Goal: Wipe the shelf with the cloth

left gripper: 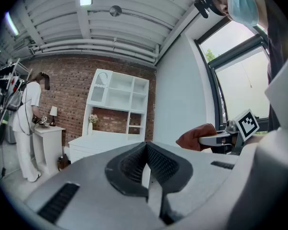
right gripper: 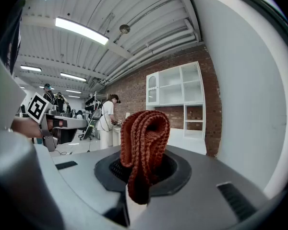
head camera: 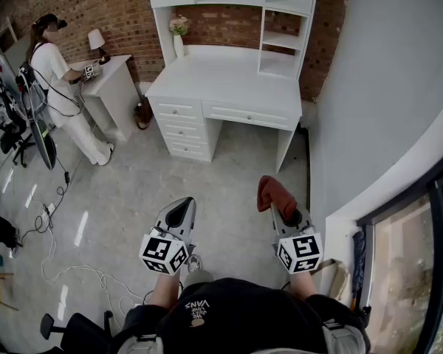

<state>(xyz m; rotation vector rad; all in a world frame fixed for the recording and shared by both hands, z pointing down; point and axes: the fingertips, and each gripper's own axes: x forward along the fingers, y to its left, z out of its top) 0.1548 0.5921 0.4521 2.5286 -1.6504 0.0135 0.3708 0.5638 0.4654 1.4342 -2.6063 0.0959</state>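
The big white shelf [head camera: 284,41] stands by the brick wall [head camera: 96,6]. The left claw [head camera: 180,212] is closed on nothing. The right claw [head camera: 279,211] pinches the red cloth [head camera: 273,192], well apart from the shelf.

Cloth [right gripper: 143,143]: rust-red, ribbed knit pattern. Left gripper [left gripper: 146,147] and right gripper [right gripper: 140,174]: grey bodies, black ridged jaw pads. Marker cubes [head camera: 163,253]: black-and-white square patterns. Shelf unit [head camera: 229,6] with its desk: white all over. Brick wall [head camera: 103,6] behind it: red-brown, pale mortar lines. Side wall [head camera: 376,87]: pale grey. Floor [head camera: 133,198]: glossy grey. Person [head camera: 59,80]: white clothing. Side table [head camera: 114,76]: white.
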